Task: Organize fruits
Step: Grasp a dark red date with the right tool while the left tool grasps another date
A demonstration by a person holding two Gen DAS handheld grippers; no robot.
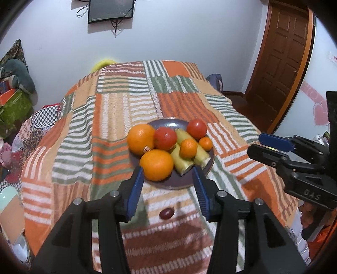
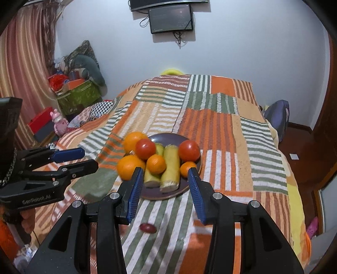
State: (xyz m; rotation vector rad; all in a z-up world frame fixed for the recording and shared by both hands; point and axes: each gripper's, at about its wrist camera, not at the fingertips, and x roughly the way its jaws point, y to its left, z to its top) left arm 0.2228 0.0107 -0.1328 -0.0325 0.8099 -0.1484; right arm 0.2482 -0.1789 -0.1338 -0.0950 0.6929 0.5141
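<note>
A dark plate [image 1: 168,185] [image 2: 153,192] sits on the striped bedspread and holds two large oranges [image 1: 156,165] [image 2: 129,166], two tomatoes [image 1: 165,138] [image 2: 189,150], two small mandarins [image 1: 188,148] [image 2: 156,164] and two yellow corn pieces [image 1: 201,157] [image 2: 171,168]. A small dark red fruit [image 1: 166,213] [image 2: 148,228] lies alone on the cloth in front of the plate. My left gripper [image 1: 168,171] is open and empty just before the plate's near rim. My right gripper [image 2: 164,173] is open and empty over the plate's near rim; it also shows in the left wrist view [image 1: 256,145].
The bedspread [image 1: 126,109] [image 2: 221,126] drops off at its sides. A green box [image 2: 78,96] and clutter stand on the left by a curtain. A screen [image 2: 170,19] hangs on the far wall. A wooden door [image 1: 284,59] is on the right.
</note>
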